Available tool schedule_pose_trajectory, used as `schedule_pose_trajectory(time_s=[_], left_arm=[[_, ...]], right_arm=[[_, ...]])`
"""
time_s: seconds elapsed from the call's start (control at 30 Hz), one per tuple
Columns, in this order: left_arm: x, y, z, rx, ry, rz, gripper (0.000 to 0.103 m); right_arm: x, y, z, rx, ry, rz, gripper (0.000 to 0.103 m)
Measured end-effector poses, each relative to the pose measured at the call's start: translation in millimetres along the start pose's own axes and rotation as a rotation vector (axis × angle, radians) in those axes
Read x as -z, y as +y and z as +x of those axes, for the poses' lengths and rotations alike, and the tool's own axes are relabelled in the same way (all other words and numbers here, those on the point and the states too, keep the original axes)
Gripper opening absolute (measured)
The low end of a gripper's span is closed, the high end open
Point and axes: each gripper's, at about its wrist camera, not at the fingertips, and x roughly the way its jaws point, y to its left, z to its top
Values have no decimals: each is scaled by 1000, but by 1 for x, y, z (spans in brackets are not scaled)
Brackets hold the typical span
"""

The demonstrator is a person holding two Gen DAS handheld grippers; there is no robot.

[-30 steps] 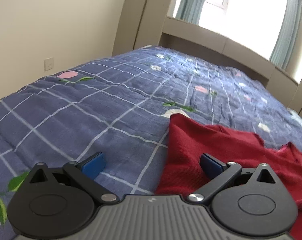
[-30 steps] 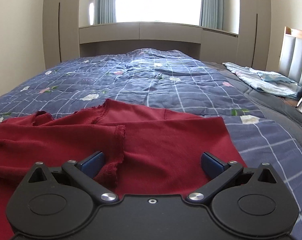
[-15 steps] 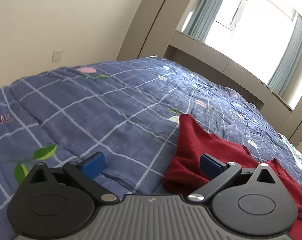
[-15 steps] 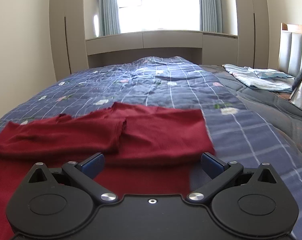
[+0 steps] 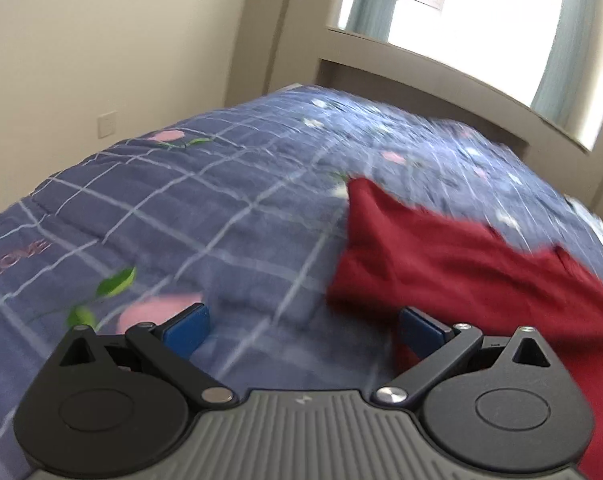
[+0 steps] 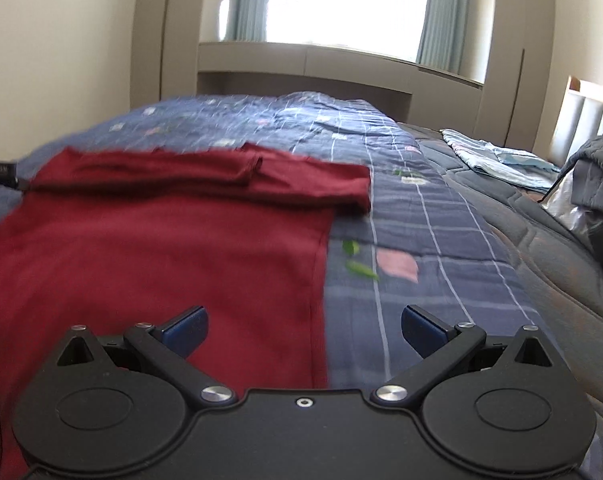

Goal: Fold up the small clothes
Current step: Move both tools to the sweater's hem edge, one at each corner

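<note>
Two tools wide open, empty, above red garment

A home bedroom: quilted bed, padded headboard, curtained window, built-in wardrobes.

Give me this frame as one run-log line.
left gripper: open, empty | right gripper: open, empty | red garment: flat on quilt, sleeves folded in
</note>
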Motion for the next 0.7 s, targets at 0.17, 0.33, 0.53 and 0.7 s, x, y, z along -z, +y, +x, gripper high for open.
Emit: schedule_pose_trajectory(time_s=[0.17, 0.33, 0.53, 0.7], left_arm=[[38, -5, -42, -38, 30, 152, 103], [60, -3, -91, -4, 42, 146, 103], [85, -7, -146, 99, 50, 115, 103], [109, -33, -172, 129, 54, 265, 103]], right_arm=[[28, -9, -30, -2, 20, 25, 102], [50, -10, -63, 17, -12, 9, 102], [63, 11, -99, -21, -121, -159, 102], [67, 32, -108, -72, -159, -309, 102]])
